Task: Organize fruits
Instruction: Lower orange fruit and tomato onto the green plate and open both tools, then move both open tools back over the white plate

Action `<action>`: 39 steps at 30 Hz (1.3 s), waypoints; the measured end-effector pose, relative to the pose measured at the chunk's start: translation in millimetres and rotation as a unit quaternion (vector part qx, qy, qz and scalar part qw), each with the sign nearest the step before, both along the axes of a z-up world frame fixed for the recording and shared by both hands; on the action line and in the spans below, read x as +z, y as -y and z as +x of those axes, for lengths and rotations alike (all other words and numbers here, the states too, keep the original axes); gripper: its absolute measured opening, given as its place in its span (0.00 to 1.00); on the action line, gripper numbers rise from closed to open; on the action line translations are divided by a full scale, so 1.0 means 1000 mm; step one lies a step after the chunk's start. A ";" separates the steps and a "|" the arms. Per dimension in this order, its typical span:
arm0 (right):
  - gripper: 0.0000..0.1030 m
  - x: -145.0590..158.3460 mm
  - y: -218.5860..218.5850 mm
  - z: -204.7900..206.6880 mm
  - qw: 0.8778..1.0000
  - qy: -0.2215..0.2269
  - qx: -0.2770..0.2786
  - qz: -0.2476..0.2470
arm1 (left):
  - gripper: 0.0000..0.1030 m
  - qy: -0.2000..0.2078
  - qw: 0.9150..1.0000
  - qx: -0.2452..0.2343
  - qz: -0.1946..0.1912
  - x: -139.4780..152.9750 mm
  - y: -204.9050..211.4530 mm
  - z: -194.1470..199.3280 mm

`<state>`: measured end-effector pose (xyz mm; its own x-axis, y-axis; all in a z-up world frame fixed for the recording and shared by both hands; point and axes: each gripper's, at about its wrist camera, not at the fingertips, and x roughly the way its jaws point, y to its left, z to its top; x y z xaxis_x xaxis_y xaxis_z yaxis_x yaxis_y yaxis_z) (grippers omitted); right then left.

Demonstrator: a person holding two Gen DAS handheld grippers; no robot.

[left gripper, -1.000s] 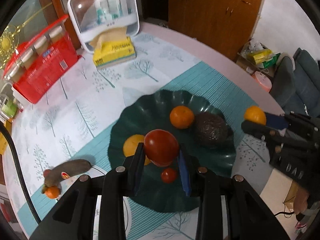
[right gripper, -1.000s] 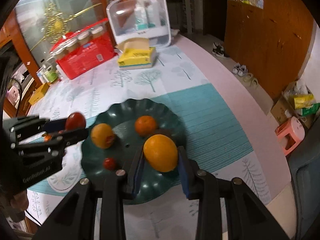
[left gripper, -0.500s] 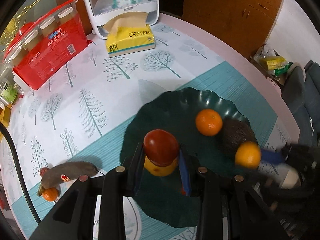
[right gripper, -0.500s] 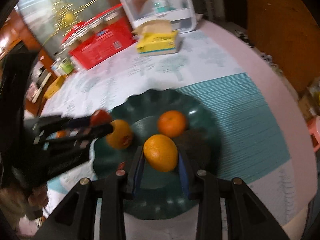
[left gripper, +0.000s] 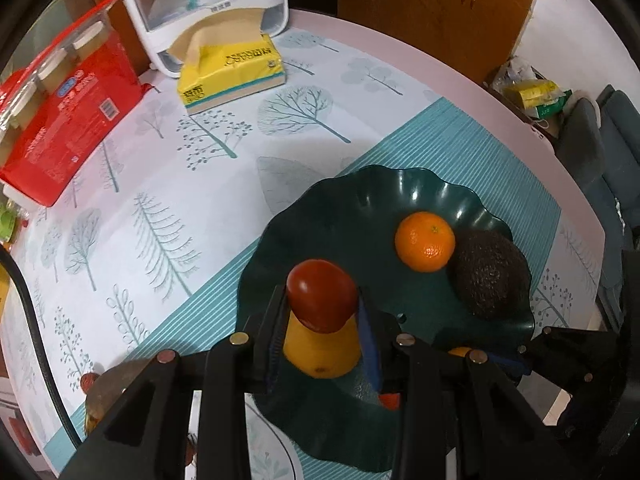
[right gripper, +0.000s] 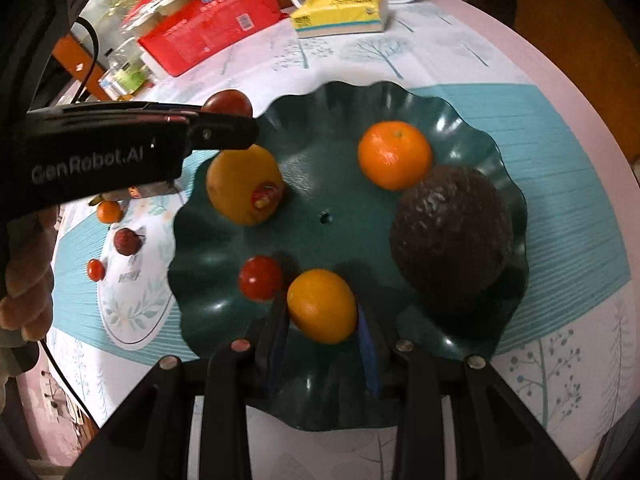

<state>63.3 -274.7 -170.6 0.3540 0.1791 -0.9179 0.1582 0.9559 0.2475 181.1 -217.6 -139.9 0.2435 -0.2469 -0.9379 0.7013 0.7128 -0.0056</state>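
Observation:
A dark green wavy bowl (left gripper: 400, 172) (right gripper: 460, 112) holds a mandarin (right gripper: 394, 154), a dark avocado (right gripper: 452, 236), a yellow fruit (right gripper: 240, 188) and a cherry tomato (right gripper: 260, 278). My left gripper (left gripper: 320, 296) is shut on a red tomato (left gripper: 316, 280), hanging just above the yellow fruit (left gripper: 320, 350). From the right wrist view that left gripper (right gripper: 228, 120) reaches in from the left with the tomato (right gripper: 228, 102) over the bowl's rim. My right gripper (right gripper: 322, 308) is shut on a small orange fruit (right gripper: 322, 300), low over the bowl's near side beside the cherry tomato.
Left of the bowl lie small loose fruits (right gripper: 127, 241) on the tree-print cloth. At the back stand a yellow tissue box (left gripper: 232, 68), a red package (left gripper: 60, 120) and a white storage case (left gripper: 200, 0). A black cable (left gripper: 32, 320) runs along the left. A person's hand (right gripper: 28, 280) grips the left tool.
Both grippers have sunk toward the bowl. The right one carried its orange fruit from past the rim to the bowl's near side. The tomato now hangs over the yellow fruit.

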 end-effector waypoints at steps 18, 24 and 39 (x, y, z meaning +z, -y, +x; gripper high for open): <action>0.43 0.040 -0.004 -0.016 0.997 0.037 -0.066 -0.025 | 0.61 0.003 1.000 0.001 -0.013 0.028 -0.045 -0.022; 0.43 0.055 -0.020 -0.018 0.995 0.037 -0.086 -0.038 | 0.69 0.009 1.000 0.022 -0.011 0.050 -0.101 -0.035; 0.43 0.130 -0.096 -0.031 0.988 0.082 -0.104 -0.076 | 0.89 0.051 0.993 0.096 -0.044 0.105 -0.260 -0.031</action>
<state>32.6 -178.6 -40.6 0.5151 -0.0490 -0.8557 0.3253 0.9349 0.1423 150.3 42.5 -35.3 0.3862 -0.2674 -0.8828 0.5524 0.8335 -0.0108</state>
